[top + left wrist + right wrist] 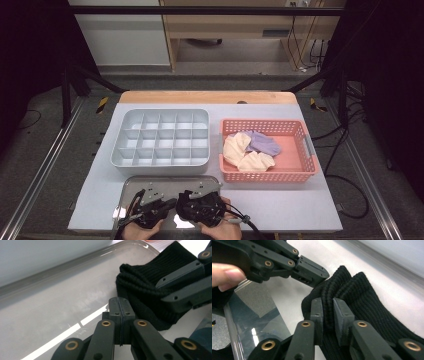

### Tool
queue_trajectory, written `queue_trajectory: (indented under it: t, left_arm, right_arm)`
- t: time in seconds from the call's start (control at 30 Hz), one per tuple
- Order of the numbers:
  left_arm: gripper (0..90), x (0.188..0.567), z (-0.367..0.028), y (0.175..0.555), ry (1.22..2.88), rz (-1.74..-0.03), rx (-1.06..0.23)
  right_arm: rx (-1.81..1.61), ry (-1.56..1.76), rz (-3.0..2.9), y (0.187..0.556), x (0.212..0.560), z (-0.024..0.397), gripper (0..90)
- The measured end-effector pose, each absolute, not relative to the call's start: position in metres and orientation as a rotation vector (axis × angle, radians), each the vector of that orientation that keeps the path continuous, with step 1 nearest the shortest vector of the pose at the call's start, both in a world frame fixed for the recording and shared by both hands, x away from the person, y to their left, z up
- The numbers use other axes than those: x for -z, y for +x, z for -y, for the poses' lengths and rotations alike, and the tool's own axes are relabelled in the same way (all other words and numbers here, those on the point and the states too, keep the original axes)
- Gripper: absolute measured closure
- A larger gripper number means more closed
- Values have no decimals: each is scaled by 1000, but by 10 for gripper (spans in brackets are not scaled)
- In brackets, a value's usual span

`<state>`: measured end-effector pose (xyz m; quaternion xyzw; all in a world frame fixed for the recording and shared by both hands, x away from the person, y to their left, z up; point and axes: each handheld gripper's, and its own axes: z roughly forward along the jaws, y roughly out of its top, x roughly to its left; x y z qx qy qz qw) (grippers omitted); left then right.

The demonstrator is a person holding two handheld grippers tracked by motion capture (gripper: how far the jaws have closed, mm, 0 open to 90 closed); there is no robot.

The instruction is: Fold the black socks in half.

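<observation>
My right gripper had its jaws a little apart around a ribbed fold of the black knit sock, pads on either side of the cuff edge, though how hard they pinched I could not tell. My left gripper was shut tight on nothing, its tips resting on the metal tray just beside the sock. The sock lay bunched on that steel tray at the near edge of the table. To do this well, I judged I had to bite deep enough to catch both layers of the cuff, not just a loop of yarn, before lifting. Room was tight: the two grippers sat almost touching, and the tray's raised rim stood close behind. Beyond it waited the grey divided organiser and the pink basket with pale socks, with open cloth between.
</observation>
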<state>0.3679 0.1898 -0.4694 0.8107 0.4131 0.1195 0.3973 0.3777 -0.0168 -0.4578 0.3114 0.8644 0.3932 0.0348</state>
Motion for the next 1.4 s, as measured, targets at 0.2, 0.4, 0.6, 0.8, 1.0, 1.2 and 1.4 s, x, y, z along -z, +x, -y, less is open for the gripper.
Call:
queue_trajectory:
  t: [0.2,0.4,0.6,0.8,1.0,1.2,1.4]
  left_arm:
    - [865,462,-200,369,1981,-1072,-306]
    - [824,453,-199,368,1938,-1055,-308]
    - [768,452,-180,370,1970,-1024,-337]
    - [755,460,-178,370,2027,-1048,-368]
    - [766,468,-180,371,2056,-1066,-345]
    - [776,469,-180,372,2059,-1064,-345]
    - [785,467,-187,374,2016,-1091,-300]
  right_arm:
    - [-1335,945,-2634,375,448,27,667]
    - [-1328,964,-2573,372,442,43,647]
    - [-1308,989,-2588,371,454,47,649]
    - [-1296,942,-2615,368,458,32,653]
    - [-1257,902,-2637,366,466,22,828]
    - [-1311,869,-2601,366,456,24,856]
    - [-1356,797,-2642,363,452,20,855]
